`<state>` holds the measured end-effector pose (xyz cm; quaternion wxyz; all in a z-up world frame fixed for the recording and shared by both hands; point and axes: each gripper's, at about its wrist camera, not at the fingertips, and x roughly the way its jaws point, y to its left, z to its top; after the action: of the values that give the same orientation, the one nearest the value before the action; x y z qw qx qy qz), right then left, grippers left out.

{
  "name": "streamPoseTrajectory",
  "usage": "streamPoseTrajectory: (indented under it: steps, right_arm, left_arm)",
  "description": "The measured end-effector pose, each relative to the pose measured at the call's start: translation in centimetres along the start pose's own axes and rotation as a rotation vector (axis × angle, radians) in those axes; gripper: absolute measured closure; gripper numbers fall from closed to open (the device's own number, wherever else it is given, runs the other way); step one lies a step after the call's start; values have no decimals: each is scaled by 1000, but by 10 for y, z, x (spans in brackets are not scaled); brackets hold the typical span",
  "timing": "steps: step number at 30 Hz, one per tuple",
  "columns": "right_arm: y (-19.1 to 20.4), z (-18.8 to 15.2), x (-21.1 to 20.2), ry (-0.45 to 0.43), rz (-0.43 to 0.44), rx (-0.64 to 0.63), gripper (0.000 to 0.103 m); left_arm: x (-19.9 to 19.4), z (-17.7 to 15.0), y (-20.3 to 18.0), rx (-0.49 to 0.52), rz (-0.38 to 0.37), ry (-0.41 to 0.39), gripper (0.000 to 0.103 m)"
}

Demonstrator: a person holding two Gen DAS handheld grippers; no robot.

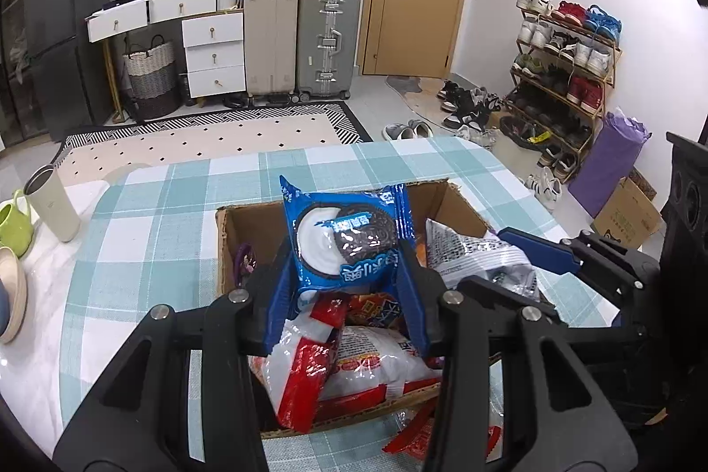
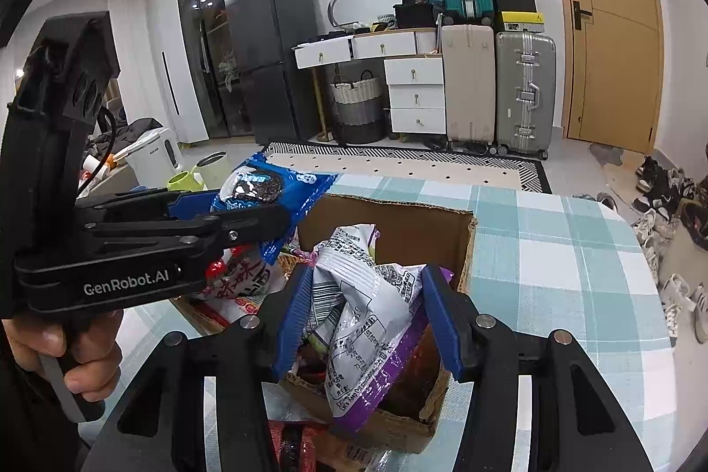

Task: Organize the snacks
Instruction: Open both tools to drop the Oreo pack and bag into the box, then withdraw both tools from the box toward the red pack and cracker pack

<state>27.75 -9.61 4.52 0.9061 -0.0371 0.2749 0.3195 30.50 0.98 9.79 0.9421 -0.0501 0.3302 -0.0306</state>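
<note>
As a blue cookie pack hangs over the open cardboard box on a checked tablecloth, the left gripper pinches its lower part between blue pads, jaws pressed in on the wrapper, pack upright w/ its top edge free. Beside it, the right gripper pinches a crumpled white-and-purple snack bag, jaws partly spread around the bag's bulk, bag low in the box's right side. Box is already crowded w/ red-and-white packs, so the sensible way, judging by the clutter: lower each pack into a free gap, keep the two grippers apart, and let go only once the pack rests on sthg, not mid-air; a thin wrapper could slip or spring back out. Both tools tilt downward toward the box, the left coming in from the left side, handle gripped by a person's hand on the trigger.
</note>
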Motion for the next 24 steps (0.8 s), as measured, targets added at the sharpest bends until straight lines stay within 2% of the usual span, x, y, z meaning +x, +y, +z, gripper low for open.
streamPoseTrajectory:
  steps: [6,12,13,17,20,21,22,24]
  right_arm:
    - [-3,2,5,2,-6,-1,52]
    - [-3,0,7,17,-20,-15,48]
    - [-3,0,6,15,-25,-16,41]
    - [-6,-2,-4,-6,-23,-13,25]
    - [-7,-5,-13,-18,-34,-22,13]
    - [-7,-6,-16,-21,-38,-25,12]
    - [-6,-7,-19,-21,-43,-25,9]
    - [-9,-10,-24,-15,-55,-13,4]
  left_arm:
    - [4,9,10,-15,-3,-5,63]
    - [17,5,5,13,-2,37,63]
    - [20,4,5,16,-2,51,62]
    - [28,-4,6,21,19,75,61]
    - [20,-9,5,27,15,65,40]
    - [17,-10,5,26,22,65,27]
    - [13,-12,5,23,36,56,21]
    - [2,-15,5,18,36,38,20]
